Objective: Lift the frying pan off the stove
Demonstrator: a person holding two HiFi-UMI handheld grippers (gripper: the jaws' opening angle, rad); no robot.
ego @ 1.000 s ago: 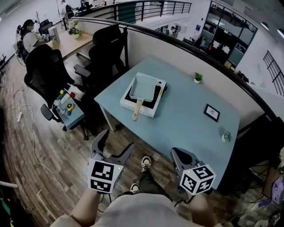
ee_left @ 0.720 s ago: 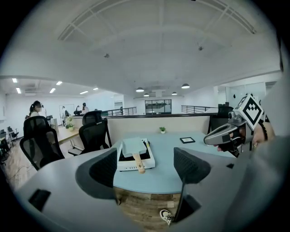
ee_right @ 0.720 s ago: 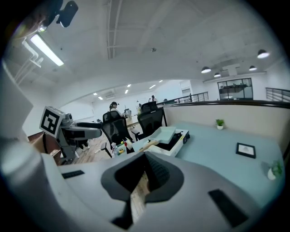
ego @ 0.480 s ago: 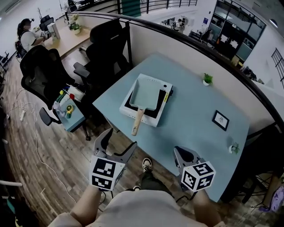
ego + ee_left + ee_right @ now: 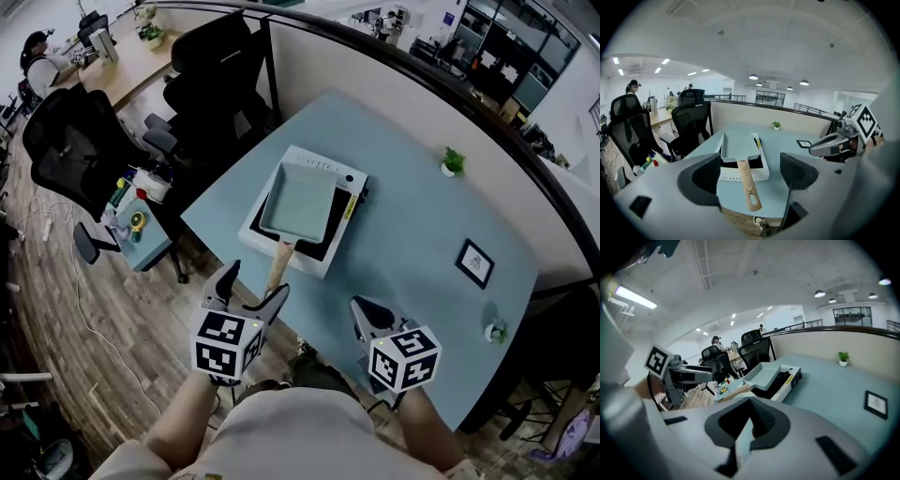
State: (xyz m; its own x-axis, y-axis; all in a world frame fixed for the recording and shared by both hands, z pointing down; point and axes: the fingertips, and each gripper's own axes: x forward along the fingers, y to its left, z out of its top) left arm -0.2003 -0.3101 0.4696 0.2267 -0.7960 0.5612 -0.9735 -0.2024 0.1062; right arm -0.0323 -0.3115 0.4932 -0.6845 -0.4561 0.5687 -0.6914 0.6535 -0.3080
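Note:
A pale grey-blue rectangular frying pan with a wooden handle sits on a white single-burner stove on the light blue table. The handle points at me over the table's near edge. My left gripper is open and empty just short of the handle's end; in the left gripper view the handle lies between and beyond its fingers. My right gripper is shut and empty over the table's near edge, right of the handle. The right gripper view shows the pan ahead, to the left.
On the table stand a small potted plant, a black picture frame and a small ornament. A partition backs the table. Black office chairs and a low side table with bottles stand to the left.
The person has stepped closer to the table. Both grippers moved forward, and the left one now sits near the end of the pan handle. The pan has not moved.

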